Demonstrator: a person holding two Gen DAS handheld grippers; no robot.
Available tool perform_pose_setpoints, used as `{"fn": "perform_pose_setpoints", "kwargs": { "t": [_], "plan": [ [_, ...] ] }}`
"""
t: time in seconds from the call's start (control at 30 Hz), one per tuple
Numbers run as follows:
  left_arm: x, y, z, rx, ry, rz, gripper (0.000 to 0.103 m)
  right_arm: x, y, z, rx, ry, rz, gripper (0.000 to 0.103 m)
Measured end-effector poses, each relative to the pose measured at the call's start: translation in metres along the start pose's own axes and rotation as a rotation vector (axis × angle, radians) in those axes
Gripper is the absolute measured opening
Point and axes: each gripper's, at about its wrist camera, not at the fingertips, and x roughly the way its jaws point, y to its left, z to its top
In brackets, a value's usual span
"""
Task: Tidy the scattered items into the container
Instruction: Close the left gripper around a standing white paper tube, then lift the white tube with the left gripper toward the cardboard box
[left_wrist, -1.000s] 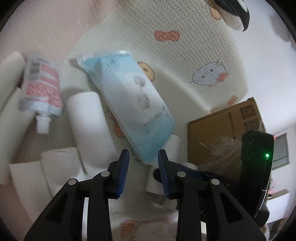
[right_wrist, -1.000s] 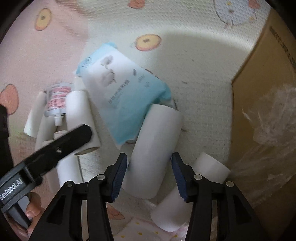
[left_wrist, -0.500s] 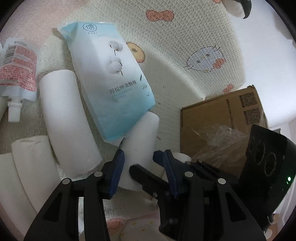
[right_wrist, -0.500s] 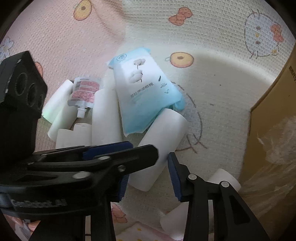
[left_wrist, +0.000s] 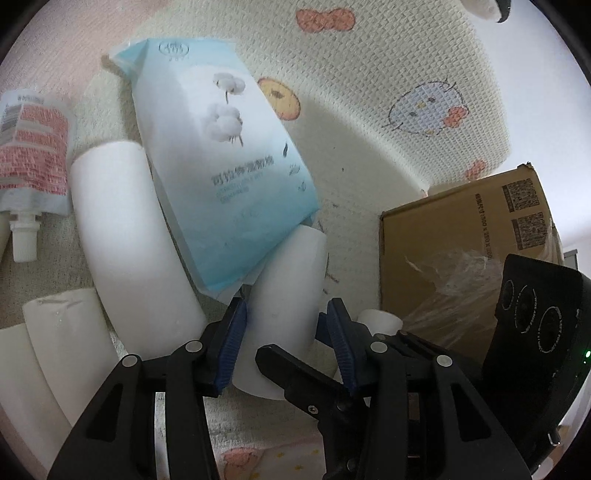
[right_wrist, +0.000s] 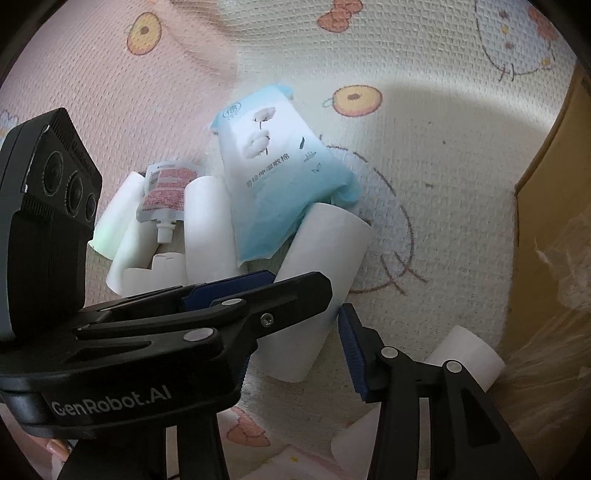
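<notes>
Both wrist views down (close), shared roll (left_wrist: 284, 295) (right_wrist: 317, 280)

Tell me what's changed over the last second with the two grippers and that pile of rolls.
Both grippers moved in on one white roll: the left gripper now straddles it, open, crossing in front of the right gripper, also open. Nothing is gripped yet. The blue pack, pouch and box stayed put.

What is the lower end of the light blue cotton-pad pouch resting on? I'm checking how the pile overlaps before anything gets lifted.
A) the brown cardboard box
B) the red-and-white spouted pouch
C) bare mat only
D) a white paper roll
D: the light blue cotton-pad pouch overlaps the top end of the white paper roll that sits between the fingers of the left claw; the right wrist view shows the same overlap.
</notes>
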Motion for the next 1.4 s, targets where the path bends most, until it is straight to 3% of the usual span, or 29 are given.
{"fn": "perform_pose_setpoints", "kwargs": {
  "t": [0.1,0.27,0.5,0.73,1.07,1.4],
  "plan": [
    [-0.001,0.005,0.0,-0.024,0.01,-0.009,0.048,-0.001,0.005,-0.003,-0.015,0.004,-0.013,0.044],
    [-0.016,0.009,-0.007,-0.036,-0.029,-0.035,0.047,-0.014,0.033,-0.005,-0.154,-0.048,-0.073,0.044],
    [-0.048,-0.007,-0.017,0.045,-0.125,0.045,0.047,-0.033,0.047,-0.008,-0.224,-0.128,-0.018,0.044],
    [-0.071,-0.018,-0.025,0.087,-0.186,0.064,0.047,-0.052,0.055,-0.011,-0.281,-0.19,0.021,0.044],
    [-0.107,-0.041,-0.032,0.152,-0.309,0.06,0.047,-0.082,0.083,-0.011,-0.411,-0.306,-0.004,0.046],
    [-0.141,-0.069,-0.033,0.211,-0.406,0.125,0.047,-0.115,0.099,-0.009,-0.508,-0.398,0.011,0.046]
  ]
}}
